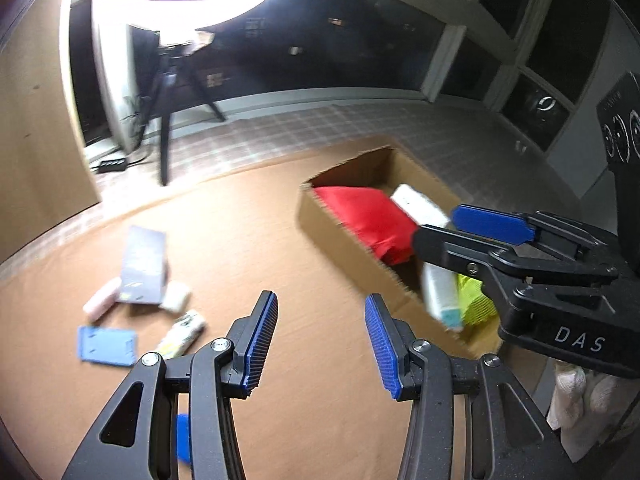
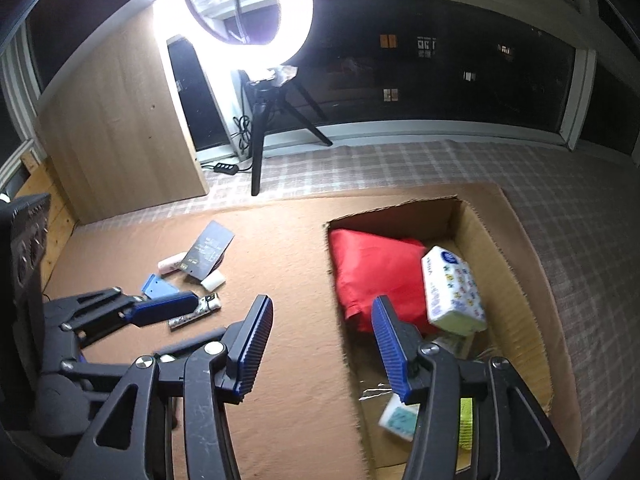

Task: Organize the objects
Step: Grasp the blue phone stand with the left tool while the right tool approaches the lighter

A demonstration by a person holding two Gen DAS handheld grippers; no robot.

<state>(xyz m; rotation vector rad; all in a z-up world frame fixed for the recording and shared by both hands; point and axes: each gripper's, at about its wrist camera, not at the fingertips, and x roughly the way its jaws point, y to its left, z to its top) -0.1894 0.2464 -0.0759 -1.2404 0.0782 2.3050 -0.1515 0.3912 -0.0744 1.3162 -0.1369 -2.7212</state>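
Left wrist view: left gripper [image 1: 320,320] hanging over bare brown sheet [image 1: 248,240], fingers spread, nothing between them. Right gripper [image 2: 322,328] likewise spread and empty, poised over the near-left wall of the cardboard box [image 2: 504,304].

Still to be sorted: 5 loose things, clustered ahead and to the left of the left fingers, well apart from the box.
- 1 printed tube [image 1: 182,334], nearest the left fingers, just off the left fingertip; long axis slanting from lower left to upper right in this view, so probably calling for a roll of the wrist to close across it.
- 1 blue card [image 1: 106,346], flat, just beside the tube.
- 1 dark booklet [image 1: 144,264], farther off, partly resting on its neighbours.
- 1 pink tube [image 1: 102,298] and 1 small white packet [image 1: 176,296], on either side of the booklet's near edge.

Left hand clearly nearer to all 5; right hand on the far side, by the box.

Already in the box, at least 4: 1 red pouch [image 2: 376,276], 1 tissue pack [image 2: 452,292], 1 white-and-teal packet [image 2: 398,416], 1 yellow-green item [image 2: 466,420]. Something more under the tissue pack, too hidden to name.
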